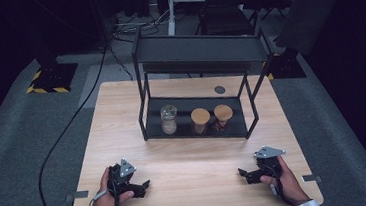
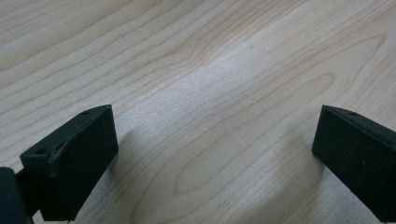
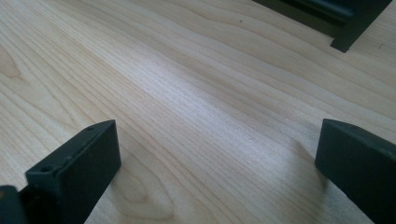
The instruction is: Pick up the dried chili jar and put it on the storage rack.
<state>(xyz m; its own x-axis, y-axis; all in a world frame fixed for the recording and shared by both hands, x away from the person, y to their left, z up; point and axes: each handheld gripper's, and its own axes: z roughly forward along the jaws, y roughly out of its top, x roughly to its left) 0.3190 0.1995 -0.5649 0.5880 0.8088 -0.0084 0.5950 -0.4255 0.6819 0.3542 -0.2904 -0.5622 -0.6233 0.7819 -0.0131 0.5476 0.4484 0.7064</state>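
Note:
My left gripper rests low over the front left of the wooden table, held in a hand. Its jaws stand wide apart with only bare wood between them. At the front right, my right gripper is open as well, with nothing between its jaws. A black metal rack stands at the table's far middle. On its lower shelf a clear glass jar stands at the left, with two jars with tan lids to its right.
One foot of the rack shows at the top right of the right gripper view. A dark round grommet sits in the tabletop behind the rack. A black chair and floor cables lie beyond the table.

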